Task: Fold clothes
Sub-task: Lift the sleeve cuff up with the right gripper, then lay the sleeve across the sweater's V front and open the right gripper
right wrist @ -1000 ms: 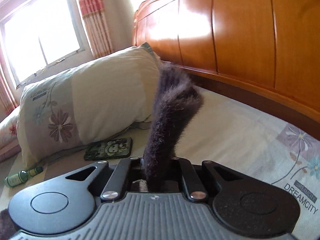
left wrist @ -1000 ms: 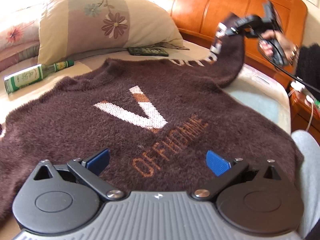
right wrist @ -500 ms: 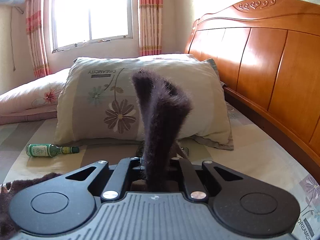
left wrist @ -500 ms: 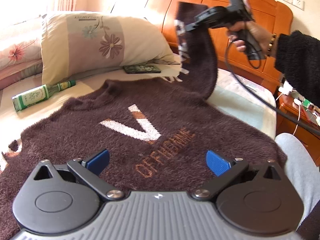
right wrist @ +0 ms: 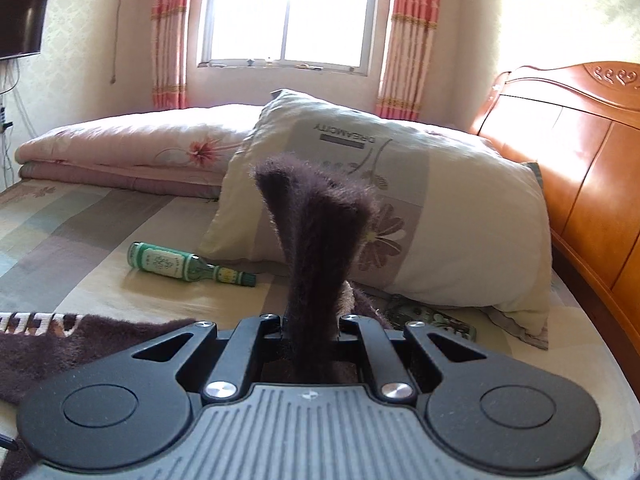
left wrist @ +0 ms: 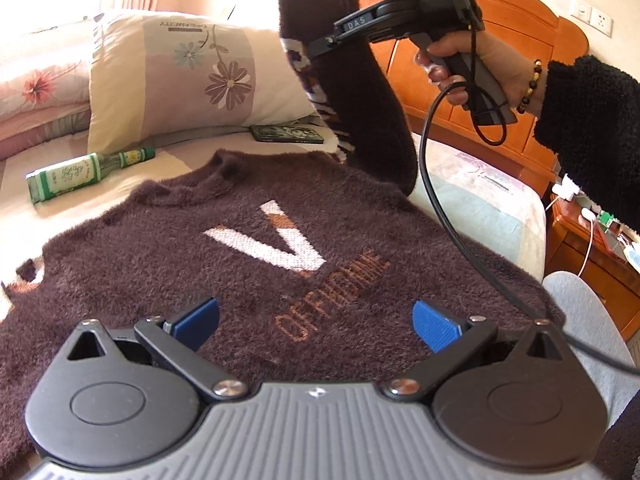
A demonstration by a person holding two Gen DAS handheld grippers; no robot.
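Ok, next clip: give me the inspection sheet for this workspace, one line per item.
Surface: bed with patterned sheet.
Job's things: brown fuzzy sweater lies flat, front up; its sleeve is lifted off the bed.
Clutter: green bottle lying on its side; dark phone-like item by the pillow; folded pink quilt.
Grippers: left gripper open above the sweater's hem; right gripper shut on the sleeve.
Cables: black cable hangs from the right gripper across the sweater; white cables on the nightstand.
Surroundings: wooden headboard, window, curtains, wall-mounted screen.
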